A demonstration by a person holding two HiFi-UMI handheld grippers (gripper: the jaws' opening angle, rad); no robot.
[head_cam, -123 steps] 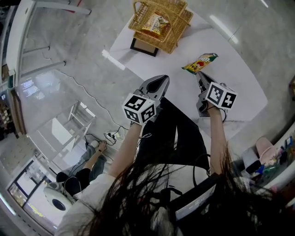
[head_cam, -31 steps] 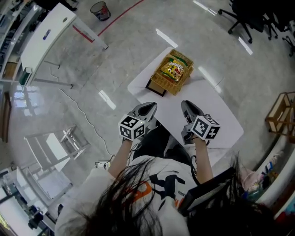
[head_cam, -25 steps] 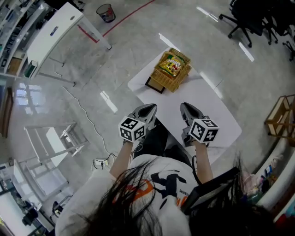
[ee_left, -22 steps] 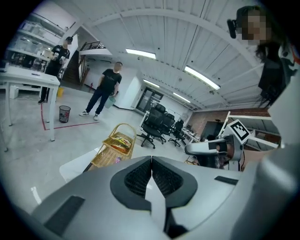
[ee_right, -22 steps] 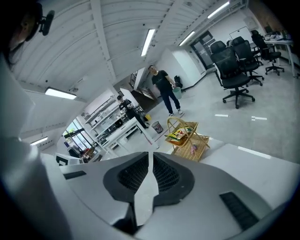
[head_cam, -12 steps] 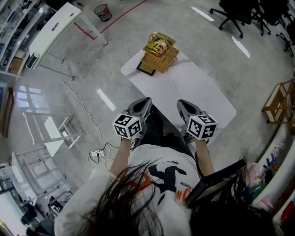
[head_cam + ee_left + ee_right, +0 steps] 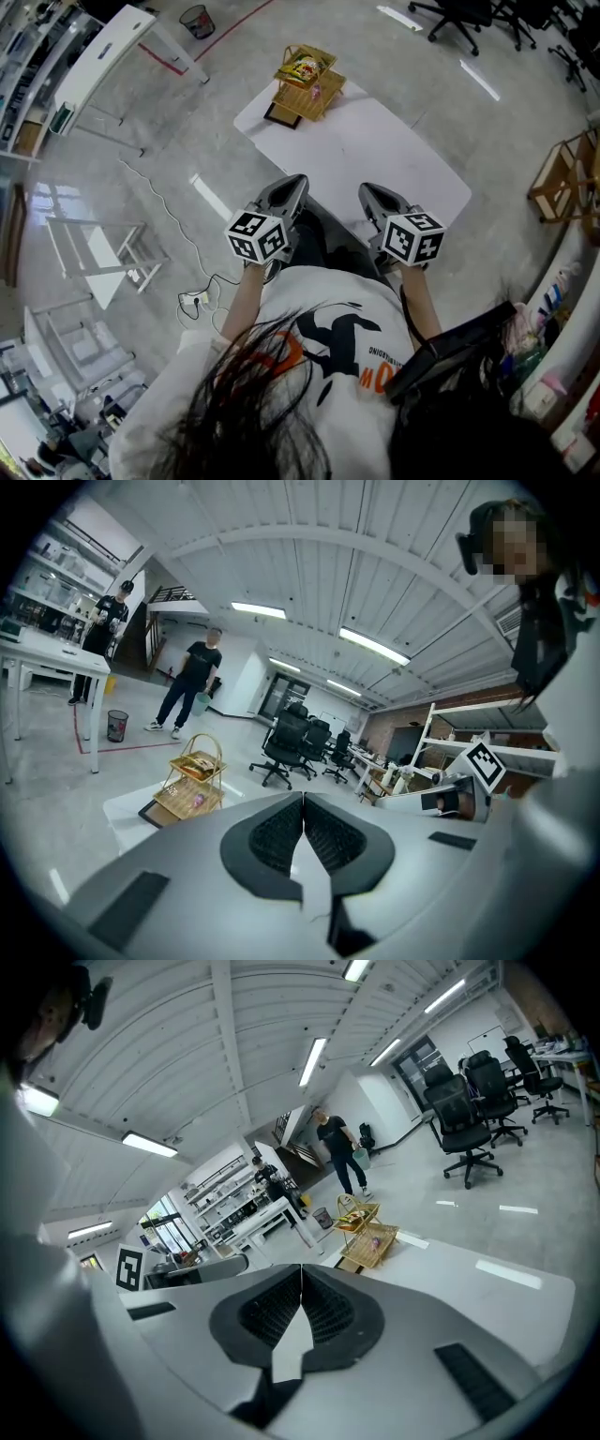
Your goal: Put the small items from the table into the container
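Note:
A two-tier wicker basket (image 7: 302, 80) stands at the far corner of the white table (image 7: 375, 159), with a yellow snack packet (image 7: 302, 67) lying on its top tier. The basket also shows in the left gripper view (image 7: 192, 785) and the right gripper view (image 7: 366, 1232), with small items on its lower tier. My left gripper (image 7: 296, 182) and right gripper (image 7: 366, 191) hover side by side at the table's near edge, well short of the basket. Both are shut with nothing between the jaws (image 7: 302, 801) (image 7: 301, 1271).
A long white desk (image 7: 94, 56) and a bin (image 7: 195, 19) stand at the far left. A wooden rack (image 7: 562, 178) is at the right, office chairs (image 7: 450, 14) beyond the table. Two people (image 7: 195, 682) stand in the distance. A cable (image 7: 159, 206) runs across the floor.
The snack packet that lay on the table near the right gripper now rests on the basket. Both grippers and the person have drawn back from the table, so the basket looks farther off.

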